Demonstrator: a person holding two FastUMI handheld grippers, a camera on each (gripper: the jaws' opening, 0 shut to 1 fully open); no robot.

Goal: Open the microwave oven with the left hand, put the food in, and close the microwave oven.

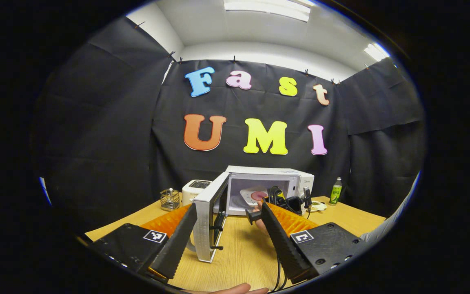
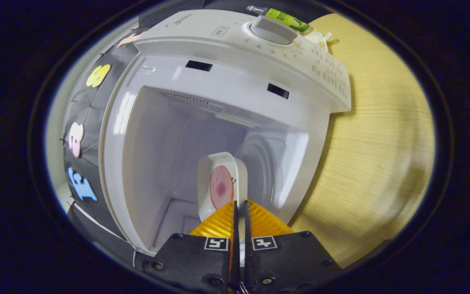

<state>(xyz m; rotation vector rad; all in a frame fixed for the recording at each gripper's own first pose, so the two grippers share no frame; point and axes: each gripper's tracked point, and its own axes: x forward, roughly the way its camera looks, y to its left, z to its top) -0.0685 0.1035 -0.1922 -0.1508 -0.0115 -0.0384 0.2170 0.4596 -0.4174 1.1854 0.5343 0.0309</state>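
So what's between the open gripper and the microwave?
In the left gripper view, the open microwave door stands between the left gripper and the microwave, alongside the right gripper holding the plate inside.

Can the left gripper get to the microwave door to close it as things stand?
Probably yes. The left gripper is open, and the open door stands just ahead between its fingers. But the right gripper holds the plate inside the microwave, blocking the swing.

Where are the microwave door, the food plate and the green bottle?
microwave door (image 1: 209, 222), left gripper view, inner face of the open door.
food plate (image 2: 221, 183), right gripper view, on the pink food.
green bottle (image 1: 335, 192), left gripper view, its body.
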